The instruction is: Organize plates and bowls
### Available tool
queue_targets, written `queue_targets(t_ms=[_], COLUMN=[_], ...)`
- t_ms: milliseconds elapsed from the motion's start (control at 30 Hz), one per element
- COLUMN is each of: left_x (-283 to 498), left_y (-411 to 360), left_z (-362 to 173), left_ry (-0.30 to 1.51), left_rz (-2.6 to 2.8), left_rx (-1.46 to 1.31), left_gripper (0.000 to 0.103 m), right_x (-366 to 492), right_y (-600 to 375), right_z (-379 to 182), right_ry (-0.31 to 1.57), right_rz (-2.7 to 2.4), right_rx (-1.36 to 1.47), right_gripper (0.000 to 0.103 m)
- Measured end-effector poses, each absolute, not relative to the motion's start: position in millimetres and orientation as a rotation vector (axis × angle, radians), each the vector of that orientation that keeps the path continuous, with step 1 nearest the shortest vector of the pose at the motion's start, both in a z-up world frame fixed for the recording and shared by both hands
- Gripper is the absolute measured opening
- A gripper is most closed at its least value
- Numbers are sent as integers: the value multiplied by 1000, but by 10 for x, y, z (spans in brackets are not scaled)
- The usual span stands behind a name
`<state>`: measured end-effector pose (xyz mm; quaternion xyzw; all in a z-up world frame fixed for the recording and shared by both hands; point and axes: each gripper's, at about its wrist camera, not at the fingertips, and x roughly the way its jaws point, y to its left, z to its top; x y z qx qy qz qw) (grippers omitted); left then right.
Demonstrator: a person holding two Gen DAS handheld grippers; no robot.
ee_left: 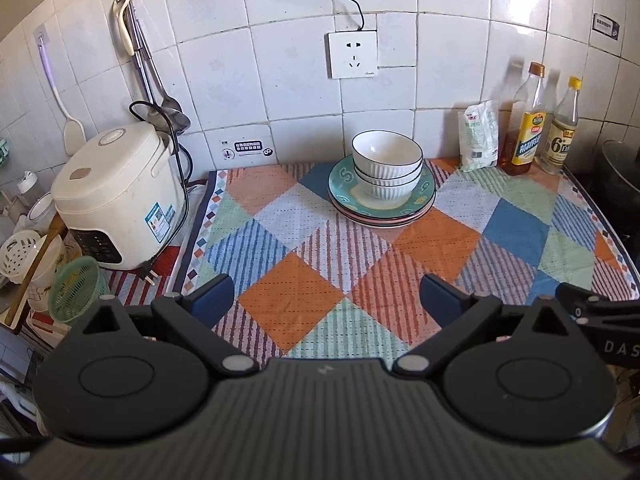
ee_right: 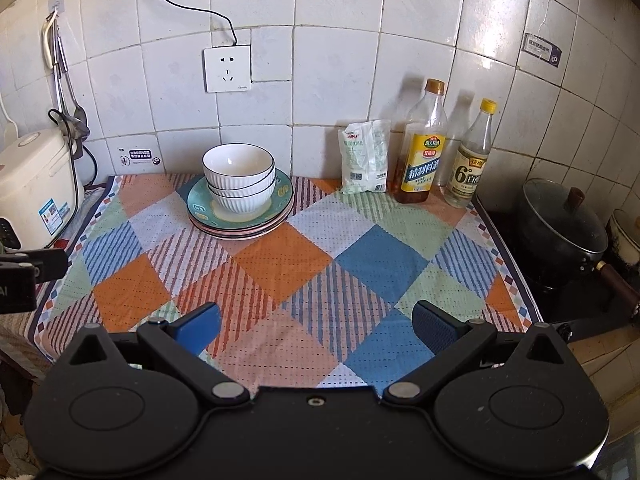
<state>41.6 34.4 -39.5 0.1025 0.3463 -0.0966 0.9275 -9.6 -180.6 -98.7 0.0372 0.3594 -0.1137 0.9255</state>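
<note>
Three white ribbed bowls [ee_left: 387,160] [ee_right: 239,176] with dark rims are nested on a stack of plates [ee_left: 344,184] [ee_right: 284,196], the top plate teal with a pale centre. The stack stands on the patchwork cloth near the tiled back wall. My left gripper [ee_left: 326,296] hovers over the cloth's near part, well short of the stack, jaws wide open with nothing between its blue pads. My right gripper [ee_right: 316,330] hangs likewise over the near cloth, open and empty, with the stack far to its upper left. An edge of each gripper shows in the other's view.
A white rice cooker [ee_left: 116,196] stands left of the cloth, with utensils hanging on the wall above. A salt bag [ee_right: 366,156] and two bottles [ee_right: 424,144] line the back right. A black lidded pot [ee_right: 560,224] sits on the stove at right. Baskets [ee_left: 74,288] crowd the left edge.
</note>
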Motion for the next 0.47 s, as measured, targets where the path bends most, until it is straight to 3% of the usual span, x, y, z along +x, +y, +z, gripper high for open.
queue_targets(t_ms=[467], left_x=[406], left_y=[374], left_z=[-430], left_ry=[700], left_rz=[-183], left_rx=[198], left_gripper=[101], right_x=[-86], right_y=[-1809], right_z=[-1012], right_ry=[748], right_rz=[-237], right_rx=[82], right_gripper=[103])
